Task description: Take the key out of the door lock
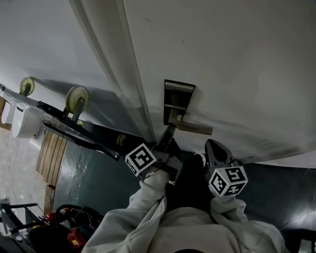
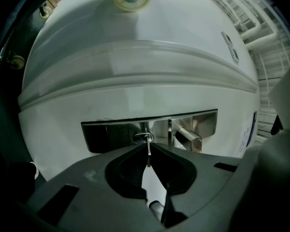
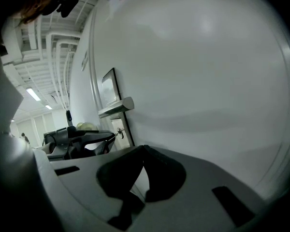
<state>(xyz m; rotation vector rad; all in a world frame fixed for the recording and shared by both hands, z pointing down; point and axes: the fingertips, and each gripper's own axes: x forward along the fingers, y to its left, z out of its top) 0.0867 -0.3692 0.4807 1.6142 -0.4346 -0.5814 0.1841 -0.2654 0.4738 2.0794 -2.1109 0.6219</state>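
A thin metal key point(image 2: 148, 151) sticks out of the lock cylinder point(image 2: 142, 138) in a steel plate point(image 2: 111, 134) on the white door point(image 1: 226, 51). My left gripper point(image 2: 148, 152) is shut on the key, its jaws pinched together around the blade right at the lock. In the head view the left gripper point(image 1: 170, 128) reaches the lower end of the plate point(image 1: 177, 96), just beside the lever handle point(image 1: 194, 126). My right gripper point(image 3: 144, 149) is shut on nothing and hangs back from the door, to the right of the left gripper point(image 3: 82, 141).
The lever handle point(image 2: 188, 138) juts out just right of the key. A door frame edge point(image 1: 116, 62) runs left of the plate. Rollers point(image 1: 76, 98) on a dark rail, wooden slats point(image 1: 52, 152) and red gear point(image 1: 76, 239) lie at the left on the dark floor.
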